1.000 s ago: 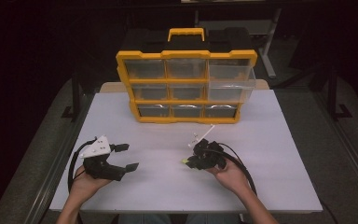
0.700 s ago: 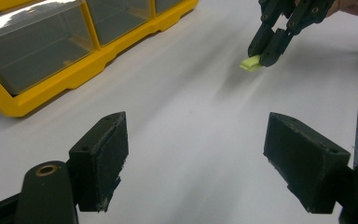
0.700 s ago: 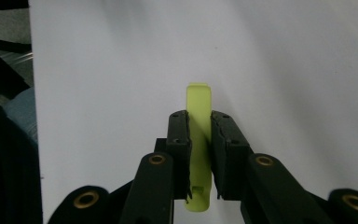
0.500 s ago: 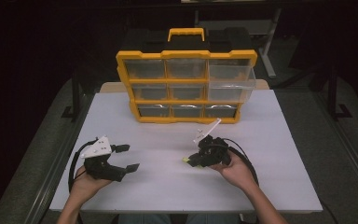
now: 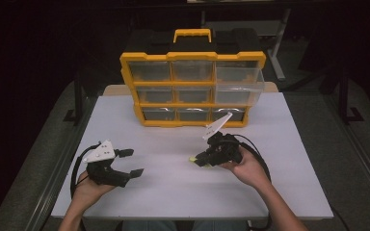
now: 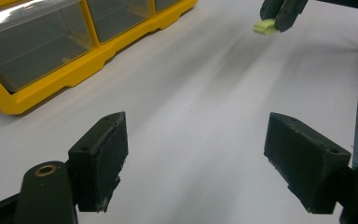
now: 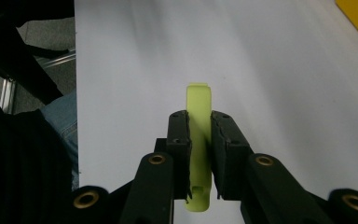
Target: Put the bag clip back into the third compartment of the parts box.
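Observation:
My right gripper [image 5: 200,160] is shut on a small yellow-green plastic strip [image 7: 199,122], whose end sticks out past the jaws toward the table's left. In the high view that strip [image 5: 193,159] shows just above the white table near its middle, and the left gripper view catches the strip [image 6: 265,26] far off. My left gripper [image 5: 131,162] rests at the front left of the table with its jaws wide open and nothing between its pads [image 6: 105,158]. A yellow organizer [image 5: 192,89] with clear drawers stands at the back; its middle-right drawer [image 5: 238,91] is pulled out.
The white table [image 5: 173,192] has bare surface between the two grippers and in front of the organizer [image 6: 42,88]. Black cables loop behind each gripper. Dark floor and metal frames surround the table; a person's leg in jeans [image 7: 63,121] lies past its edge.
The right gripper has lifted and shifted slightly back and right with the strip, its grey plate now tilted up toward the organizer. The left gripper has stayed in place.

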Demonstrator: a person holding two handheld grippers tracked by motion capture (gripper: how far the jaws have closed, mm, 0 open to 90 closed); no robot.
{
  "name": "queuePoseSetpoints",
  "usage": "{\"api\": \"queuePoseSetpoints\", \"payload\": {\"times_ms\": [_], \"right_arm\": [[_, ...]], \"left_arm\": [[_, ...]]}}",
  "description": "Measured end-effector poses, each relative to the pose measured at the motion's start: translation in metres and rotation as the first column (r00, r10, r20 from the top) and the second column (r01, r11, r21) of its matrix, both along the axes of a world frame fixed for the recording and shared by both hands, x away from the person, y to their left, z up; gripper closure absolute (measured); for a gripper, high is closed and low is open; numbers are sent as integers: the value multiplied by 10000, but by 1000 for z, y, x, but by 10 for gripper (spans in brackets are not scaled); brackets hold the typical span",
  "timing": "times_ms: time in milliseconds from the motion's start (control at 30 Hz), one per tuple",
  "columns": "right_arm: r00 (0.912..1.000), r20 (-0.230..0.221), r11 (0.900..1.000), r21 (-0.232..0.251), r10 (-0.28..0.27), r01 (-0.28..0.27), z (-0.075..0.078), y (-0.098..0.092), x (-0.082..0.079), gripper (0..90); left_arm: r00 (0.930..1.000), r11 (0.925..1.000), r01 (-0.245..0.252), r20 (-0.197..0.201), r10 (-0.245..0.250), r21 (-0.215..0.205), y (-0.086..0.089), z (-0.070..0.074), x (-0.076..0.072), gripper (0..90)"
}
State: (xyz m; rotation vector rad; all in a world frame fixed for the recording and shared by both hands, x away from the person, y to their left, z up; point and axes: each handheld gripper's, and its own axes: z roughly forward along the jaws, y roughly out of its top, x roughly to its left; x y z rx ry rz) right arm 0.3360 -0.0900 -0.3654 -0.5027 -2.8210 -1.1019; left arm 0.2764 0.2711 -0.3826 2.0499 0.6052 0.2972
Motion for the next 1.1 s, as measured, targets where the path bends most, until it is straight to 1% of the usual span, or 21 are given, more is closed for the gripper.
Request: {"api": "queuePoseSetpoints", "payload": {"times_ms": [133, 167, 200, 467, 600, 633, 700, 767, 833, 900, 967, 1033, 1067, 1100], "right_arm": [[9998, 144, 9998, 126, 125, -127, 10, -2, 1, 772], [9998, 98, 9997, 196, 146, -148, 12, -2, 1, 772], [9997, 178, 9997, 210, 151, -155, 14, -2, 1, 772], [9986, 411, 9988, 361, 326, -340, 27, -3, 2, 771], [9988, 359, 9982, 487, 332, -349, 35, -4, 3, 771], [9992, 268, 9983, 503, 297, -310, 37, -4, 2, 772], [9986, 381, 9976, 571, 379, -401, 41, -5, 3, 772], [9984, 387, 9978, 507, 415, -434, 45, -6, 4, 771], [9977, 449, 9972, 528, 504, -528, 49, -6, 5, 772], [9981, 379, 9974, 522, 484, -504, 53, -6, 4, 772], [9969, 485, 9961, 596, 626, -654, 57, -6, 6, 772], [9972, 420, 9960, 619, 618, -643, 62, -7, 6, 772], [9979, 310, 9963, 620, 576, -594, 64, -7, 5, 772], [9969, 420, 9954, 664, 664, -691, 66, -8, 6, 772]], "left_arm": [[10000, 10000, -59, -14, 58, -55, 0, 0, 0, 215], [10000, 10000, -56, -20, 56, -59, 0, 0, 0, 215], [10000, 10000, -55, -18, 54, -59, 0, 0, 0, 214], [10000, 10000, -30, 7, 30, 34, 1, 0, 0, 213], [10000, 10000, -61, 5, 61, -22, 1, 0, 0, 213], [10000, 10000, -54, 9, 54, -1, 1, 0, 0, 213], [10000, 10000, -63, 0, 63, -32, 1, 0, 0, 213], [9999, 9998, -113, -14, 113, -153, 0, 0, 0, 213], [9999, 9998, -129, -31, 128, -176, 0, 0, 0, 213], [9999, 9999, -80, 70, 81, -126, 0, 0, 0, 213], [9999, 9999, -96, 38, 97, -136, 1, 0, 0, 213], [9999, 9998, -109, 40, 110, -158, 1, 0, 0, 213], [9999, 9998, -108, 34, 108, -149, 1, 0, 0, 213], [9999, 9998, -128, -6, 128, -151, 1, 0, 0, 213]]}}
